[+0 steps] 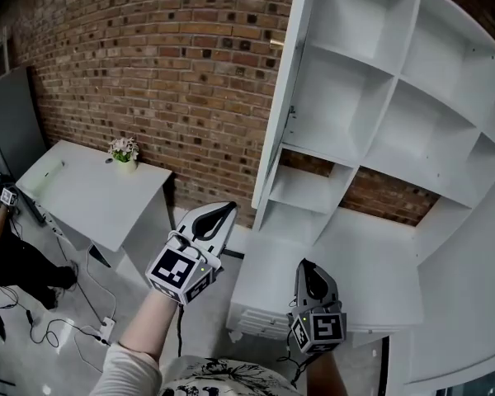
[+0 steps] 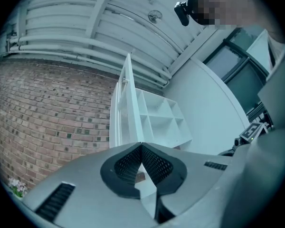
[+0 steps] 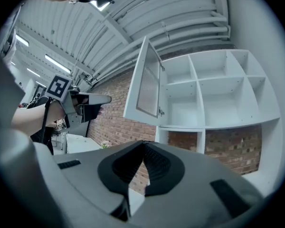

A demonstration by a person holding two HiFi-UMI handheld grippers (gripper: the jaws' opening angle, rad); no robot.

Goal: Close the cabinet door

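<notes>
The cabinet door [image 1: 279, 97] stands swung wide open at the left edge of the white shelf unit [image 1: 371, 97], above and well apart from both grippers. The left gripper [image 1: 223, 212] and right gripper [image 1: 307, 267] each have their jaws pressed together on nothing. The step is probably best done by laying the left gripper's closed tips flat on the door's far face near its free edge. A steady push along the hinge arc should then seat it.

Cabinet [image 1: 371, 122] right side cut off; person [image 1: 12, 262] at left edge cropped
</notes>
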